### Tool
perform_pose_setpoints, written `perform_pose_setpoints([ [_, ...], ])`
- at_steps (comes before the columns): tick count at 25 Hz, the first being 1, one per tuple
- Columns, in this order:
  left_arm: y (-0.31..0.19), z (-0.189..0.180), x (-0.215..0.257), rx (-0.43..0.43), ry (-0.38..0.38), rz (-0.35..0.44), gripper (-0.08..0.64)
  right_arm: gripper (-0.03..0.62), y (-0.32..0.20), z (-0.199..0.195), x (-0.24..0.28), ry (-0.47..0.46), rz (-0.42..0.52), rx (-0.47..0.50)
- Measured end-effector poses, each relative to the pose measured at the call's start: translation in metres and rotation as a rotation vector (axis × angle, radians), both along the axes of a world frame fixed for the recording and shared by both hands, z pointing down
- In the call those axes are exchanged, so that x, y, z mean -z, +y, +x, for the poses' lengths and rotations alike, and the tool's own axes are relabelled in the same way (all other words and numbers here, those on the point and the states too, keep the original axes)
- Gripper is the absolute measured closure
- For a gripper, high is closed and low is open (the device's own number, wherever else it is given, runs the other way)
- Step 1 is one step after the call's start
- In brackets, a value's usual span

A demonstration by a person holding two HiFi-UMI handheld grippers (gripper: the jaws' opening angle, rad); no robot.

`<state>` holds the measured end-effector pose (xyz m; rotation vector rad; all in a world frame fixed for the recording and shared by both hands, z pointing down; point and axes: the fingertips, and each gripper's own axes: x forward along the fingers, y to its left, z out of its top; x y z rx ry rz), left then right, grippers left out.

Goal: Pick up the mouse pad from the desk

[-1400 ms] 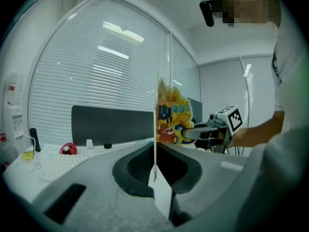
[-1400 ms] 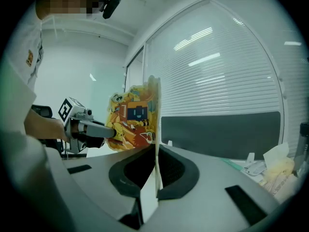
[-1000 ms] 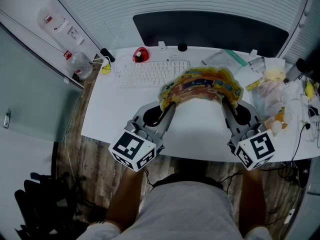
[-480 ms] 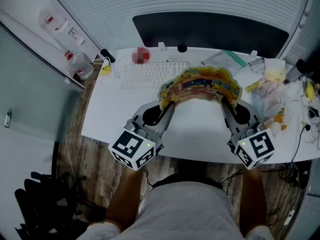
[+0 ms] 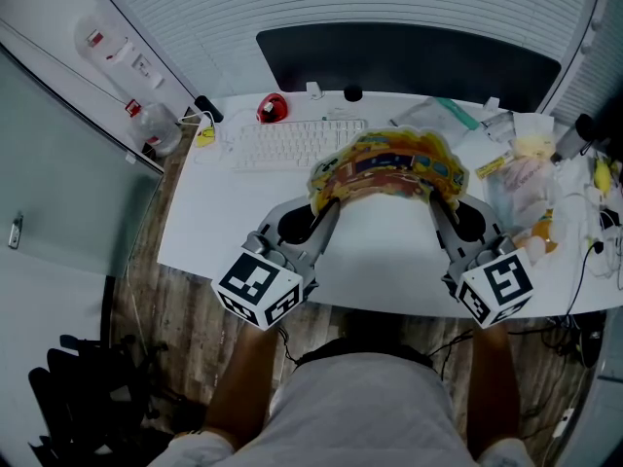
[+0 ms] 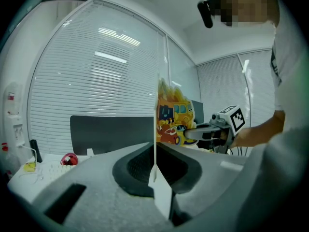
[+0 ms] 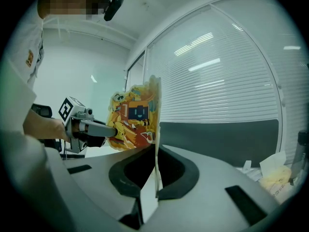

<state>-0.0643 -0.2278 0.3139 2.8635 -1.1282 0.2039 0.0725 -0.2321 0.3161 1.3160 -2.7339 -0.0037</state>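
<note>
- Left gripper (image 5: 329,203): held in my left hand. Its jaws are clamped tight on the left end of the mouse pad (image 5: 389,166). In the left gripper view the pad's edge shows as a thin upright line pinched between the two jaws.
- Right gripper (image 5: 435,200): held in my right hand. Its jaws are likewise closed on the pad's right end, and in the right gripper view the edge stands upright between them.
- Mouse pad: cartoon print in yellow, orange and blue. It is bowed into an arch between the two grippers, lifted off the desk (image 5: 219,224) and hanging over its middle.
- Marker cubes: one sits on the near end of each gripper, left cube (image 5: 258,291) and right cube (image 5: 498,292), both just past the desk's near edge.
- Keyboard (image 5: 297,143): white, lying flat on the desk behind the pad's left half.
- Red mouse (image 5: 274,108): on the desk just behind the keyboard.
- Dark screen (image 5: 409,59): stands along the back edge of the desk in front of white blinds (image 5: 321,3).
- Plastic bags and wrappers (image 5: 526,175): heaped at the right end of the desk, near the right gripper but apart from it.
- Small yellow item (image 5: 205,134): at the back left corner, beside the keyboard.
</note>
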Motion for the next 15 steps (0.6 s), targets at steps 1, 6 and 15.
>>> perform_pose_setpoints([
  [1,0.0002,0.0001,-0.0003,0.0,-0.001,-0.001,0.537,0.575,0.0004,0.0001,-0.0004,0.001,-0.001,0.0],
  [6,0.0006,0.0007,-0.0012,0.0,-0.005,-0.001,0.537,0.575,0.001,0.0004,-0.0018,0.004,-0.001,0.003],
  [15,0.0006,-0.0014,-0.0035,0.003,-0.006,-0.006,0.537,0.575,0.0013,-0.0017,-0.0042,0.009,-0.005,0.007],
])
